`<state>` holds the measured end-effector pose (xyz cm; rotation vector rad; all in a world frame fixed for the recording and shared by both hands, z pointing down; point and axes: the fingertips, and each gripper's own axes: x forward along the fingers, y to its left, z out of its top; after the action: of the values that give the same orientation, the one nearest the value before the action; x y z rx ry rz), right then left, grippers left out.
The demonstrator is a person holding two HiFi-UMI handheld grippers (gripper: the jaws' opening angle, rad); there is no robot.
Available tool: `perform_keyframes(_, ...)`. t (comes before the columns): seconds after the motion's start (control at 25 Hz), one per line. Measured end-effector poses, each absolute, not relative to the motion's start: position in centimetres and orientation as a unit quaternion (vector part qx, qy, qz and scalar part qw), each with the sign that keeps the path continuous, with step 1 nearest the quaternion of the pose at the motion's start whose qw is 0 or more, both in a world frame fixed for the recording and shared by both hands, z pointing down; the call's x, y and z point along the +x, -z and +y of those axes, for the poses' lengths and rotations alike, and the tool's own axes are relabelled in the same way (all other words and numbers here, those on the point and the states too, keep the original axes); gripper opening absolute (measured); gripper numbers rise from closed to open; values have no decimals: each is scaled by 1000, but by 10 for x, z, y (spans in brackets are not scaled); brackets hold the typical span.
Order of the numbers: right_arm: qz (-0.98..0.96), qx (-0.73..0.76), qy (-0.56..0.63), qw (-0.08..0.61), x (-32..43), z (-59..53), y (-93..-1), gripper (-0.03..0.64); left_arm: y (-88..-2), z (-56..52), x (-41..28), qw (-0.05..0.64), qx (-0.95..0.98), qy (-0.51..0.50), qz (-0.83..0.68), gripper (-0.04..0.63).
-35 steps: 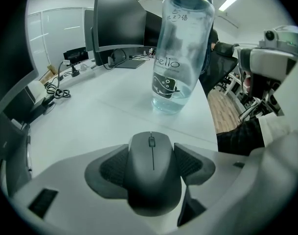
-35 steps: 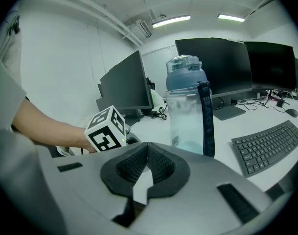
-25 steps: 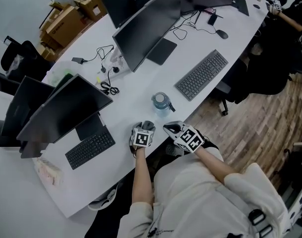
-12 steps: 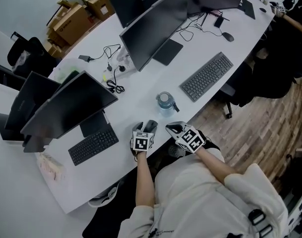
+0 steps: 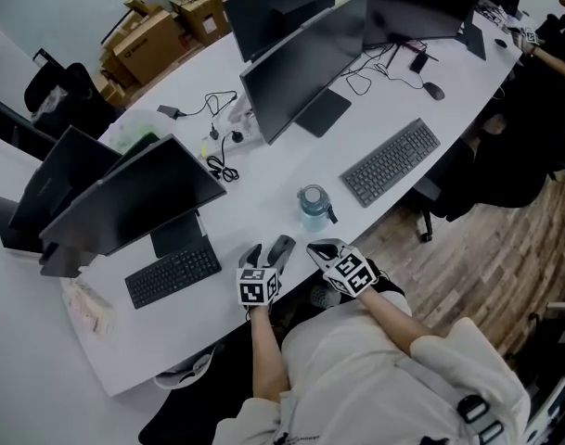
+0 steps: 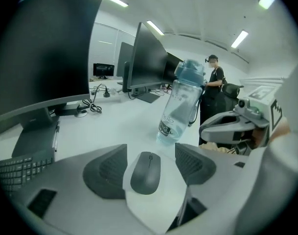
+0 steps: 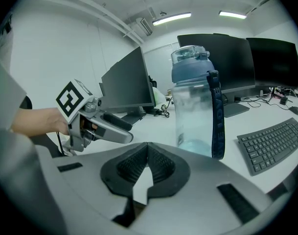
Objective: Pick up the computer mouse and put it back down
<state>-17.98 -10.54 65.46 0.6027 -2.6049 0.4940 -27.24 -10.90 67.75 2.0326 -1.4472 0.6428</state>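
- Left gripper [image 6: 150,151]: jaws wide apart, touching nothing; computer mouse [image 6: 145,173] lies on the desk [image 6: 122,126] between them.
- Right gripper [image 7: 148,156]: jaws pressed together, empty; water bottle [image 7: 195,102] at one o'clock.

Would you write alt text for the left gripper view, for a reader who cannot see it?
A dark computer mouse lies on a white desk between the open jaws of the left tool, touching neither. Just beyond it stands a clear water bottle with a blue lid, with a large dark monitor at the left.
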Motion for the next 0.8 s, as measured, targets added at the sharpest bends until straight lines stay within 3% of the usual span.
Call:
perform_keyframes(0.6, -936, 215, -185, 207, -195, -110, -658, 6, -640, -89, -277, 249, 758, -145, -585, 304)
perform_keyframes(0.68, -936, 215, -187, 207, -195, -110, -659, 6, -642, -86, -274, 253, 763, -143, -578, 282)
perform_keyframes(0.8, -936, 212, -189, 208, -196, -109, -662, 6, -641, -85, -275, 255, 763, -124, -581, 190)
